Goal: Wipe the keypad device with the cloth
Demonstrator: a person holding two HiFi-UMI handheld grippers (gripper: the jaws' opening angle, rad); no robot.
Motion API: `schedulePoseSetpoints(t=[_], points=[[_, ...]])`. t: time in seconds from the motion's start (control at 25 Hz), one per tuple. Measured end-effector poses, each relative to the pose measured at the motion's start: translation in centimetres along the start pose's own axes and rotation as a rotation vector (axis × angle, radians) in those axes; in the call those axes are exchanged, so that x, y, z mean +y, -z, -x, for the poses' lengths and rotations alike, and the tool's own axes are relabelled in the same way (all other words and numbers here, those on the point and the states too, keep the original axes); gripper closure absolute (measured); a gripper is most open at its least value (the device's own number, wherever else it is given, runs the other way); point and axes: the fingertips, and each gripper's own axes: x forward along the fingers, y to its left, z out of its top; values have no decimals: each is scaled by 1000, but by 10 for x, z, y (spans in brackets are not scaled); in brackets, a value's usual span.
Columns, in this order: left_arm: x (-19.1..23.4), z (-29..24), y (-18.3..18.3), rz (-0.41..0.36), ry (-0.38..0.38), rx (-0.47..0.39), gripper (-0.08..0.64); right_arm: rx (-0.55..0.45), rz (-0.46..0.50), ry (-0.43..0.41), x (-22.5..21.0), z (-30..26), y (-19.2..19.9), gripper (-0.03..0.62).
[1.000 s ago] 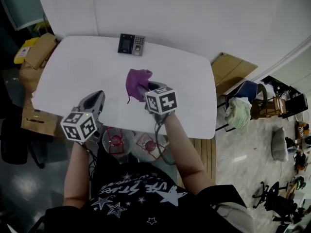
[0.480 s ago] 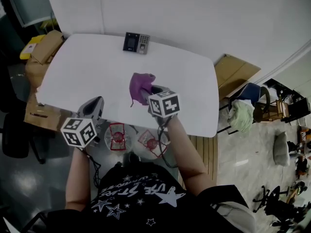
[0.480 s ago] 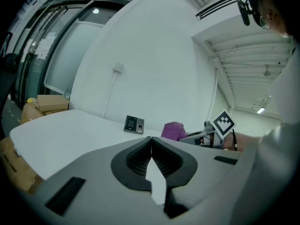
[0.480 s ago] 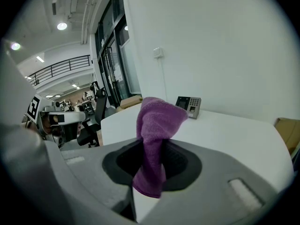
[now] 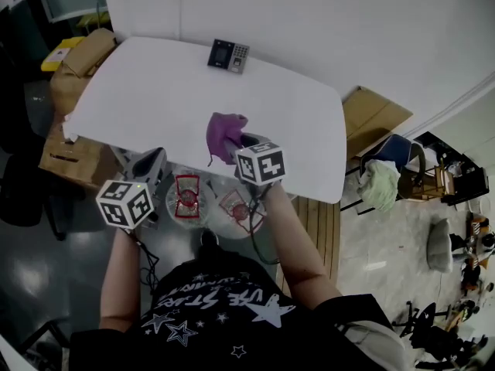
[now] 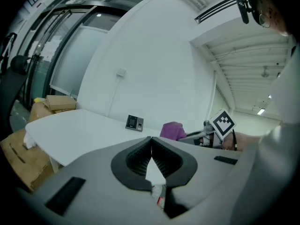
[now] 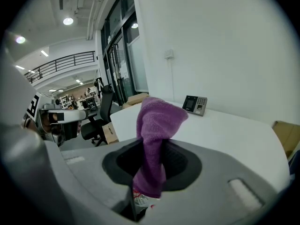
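A white counter [image 5: 155, 91] carries the keypad device [image 5: 229, 56] at its far edge, with cardboard boxes [image 5: 85, 52] to the left. The right hand-held gripper [image 7: 152, 161] clamps the purple cloth [image 5: 223, 135]. The left hand-held gripper [image 6: 151, 142] is closed and empty.

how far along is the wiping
Done: the cloth is picked up, clamped in the right gripper. In hand: it is held over the table's near side, well short of the keypad at the far edge. Left: carry it there and wipe; no contact yet. The left gripper is shut and empty.

Open office; swivel chair [image 7: 92, 121], white table [image 5: 155, 91].
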Motion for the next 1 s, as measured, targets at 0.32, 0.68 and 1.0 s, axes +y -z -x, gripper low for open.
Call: schedulePoseSetpoints(t=[0.32, 0.68, 1.0], points=[[-23, 65, 17, 8, -12, -23, 552, -5, 22, -25, 57, 38, 22, 499], [-51, 125, 43, 17, 1, -29, 552, -12, 33, -23, 110, 82, 53, 499], [-75, 149, 60, 42, 27, -34, 552, -1, 22, -6, 133, 117, 81, 499]])
